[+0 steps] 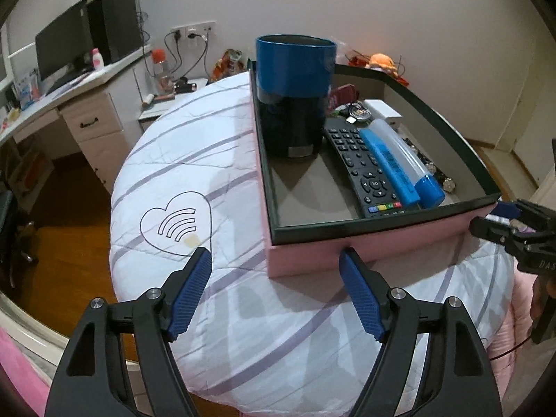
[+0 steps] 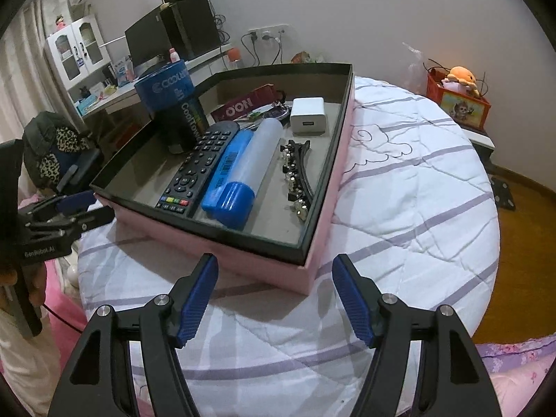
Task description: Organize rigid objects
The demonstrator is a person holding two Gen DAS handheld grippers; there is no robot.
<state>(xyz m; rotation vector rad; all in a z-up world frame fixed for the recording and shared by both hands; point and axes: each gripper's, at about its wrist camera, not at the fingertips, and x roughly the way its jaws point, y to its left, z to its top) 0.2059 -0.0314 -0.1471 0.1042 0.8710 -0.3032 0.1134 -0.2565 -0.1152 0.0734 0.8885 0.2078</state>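
Note:
A pink box (image 1: 305,257) with a dark rim sits on a white quilted bed; it also shows in the right wrist view (image 2: 215,246). Inside stand a blue and black canister (image 1: 293,93) (image 2: 173,104), a black remote (image 1: 361,166) (image 2: 198,166), a clear tube with blue cap (image 1: 406,160) (image 2: 250,163), a white charger (image 2: 307,116), a studded hair clip (image 2: 295,177) and a red tag (image 2: 243,106). My left gripper (image 1: 276,260) is open and empty before the box's near wall. My right gripper (image 2: 274,267) is open and empty at the box's near corner.
The white quilt (image 1: 194,180) with purple stripes spreads left of the box and right of it (image 2: 417,180). A desk with monitor and speakers (image 1: 87,38) stands at the back left. A nightstand with clutter (image 1: 177,93) and an orange plush on a red box (image 2: 458,97) sit beyond the bed.

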